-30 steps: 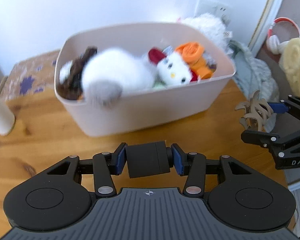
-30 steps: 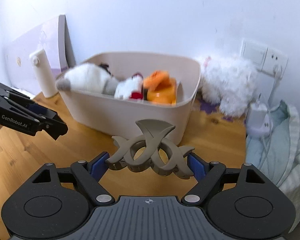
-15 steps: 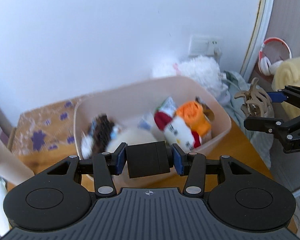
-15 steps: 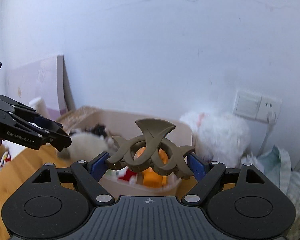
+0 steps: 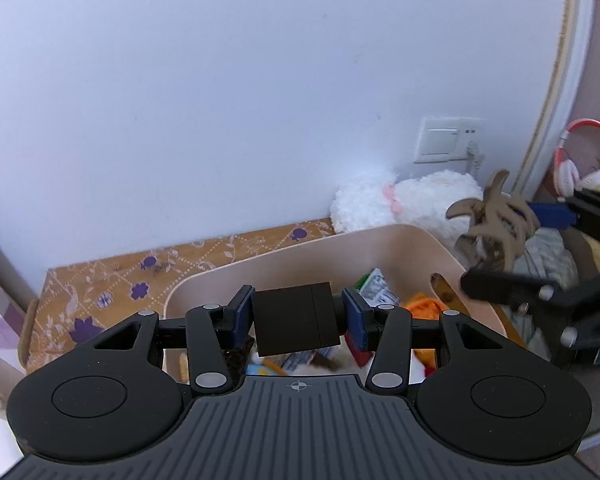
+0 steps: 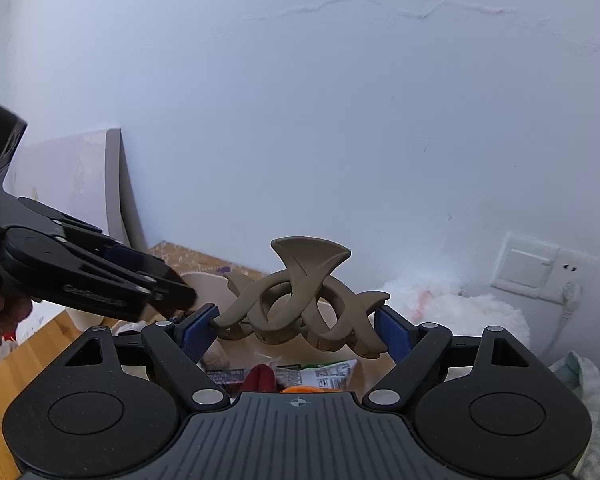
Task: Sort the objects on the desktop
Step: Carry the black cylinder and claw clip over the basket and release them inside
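My left gripper (image 5: 296, 316) is shut on a small black box (image 5: 296, 318), held over the near side of a beige bin (image 5: 420, 240). Inside the bin lie snack packets (image 5: 374, 284) and an orange item (image 5: 424, 308); most of its contents are hidden behind my fingers. My right gripper (image 6: 296, 326) is shut on a brown claw hair clip (image 6: 300, 304), held above the bin (image 6: 204, 280). The clip (image 5: 496, 216) and the right gripper also show at the right of the left wrist view. The left gripper's body (image 6: 80, 272) sits at the left of the right wrist view.
A white plush toy (image 5: 404, 200) lies against the wall behind the bin, below a wall socket (image 5: 444, 146). A patterned mat (image 5: 140, 276) covers the table to the bin's left. Headphones (image 5: 580, 160) hang at the right. A pale board (image 6: 80, 188) leans on the wall.
Both grippers have risen and moved forward over the bin, so it has dropped low in both views. The black box and the hair clip stay gripped.
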